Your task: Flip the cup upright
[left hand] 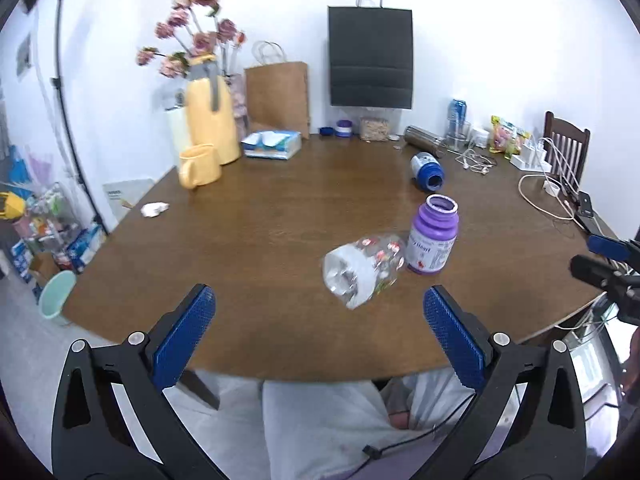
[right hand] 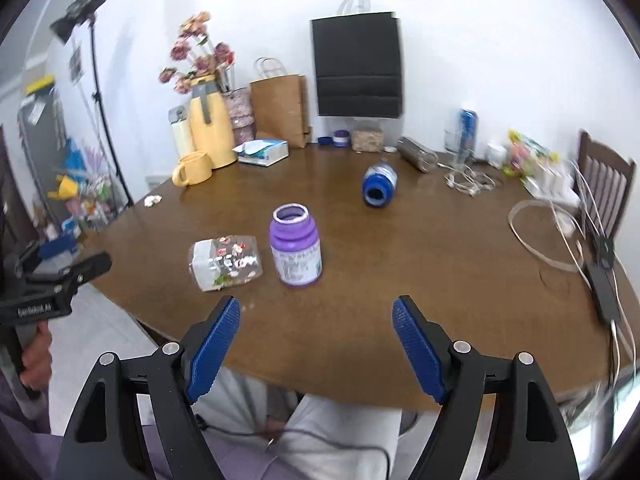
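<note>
A clear plastic cup [left hand: 362, 270] with a red floral print lies on its side on the brown table [left hand: 260, 240], its base toward me in the left wrist view. It appears in the right wrist view too, the cup [right hand: 226, 262] lying left of a purple bottle. My left gripper [left hand: 320, 304] is open, hovering near the table's front edge just short of the cup, nothing between its blue pads. My right gripper [right hand: 316, 316] is also open and empty, in front of the purple bottle, with the cup off to its left.
An upright open purple bottle [left hand: 434, 240] stands right beside the cup. A blue bottle [left hand: 428, 170] lies on its side farther back. A yellow mug [left hand: 198, 166], yellow jug [left hand: 210, 116], tissue box [left hand: 272, 144], paper bags and cables [right hand: 560, 240] line the back and right.
</note>
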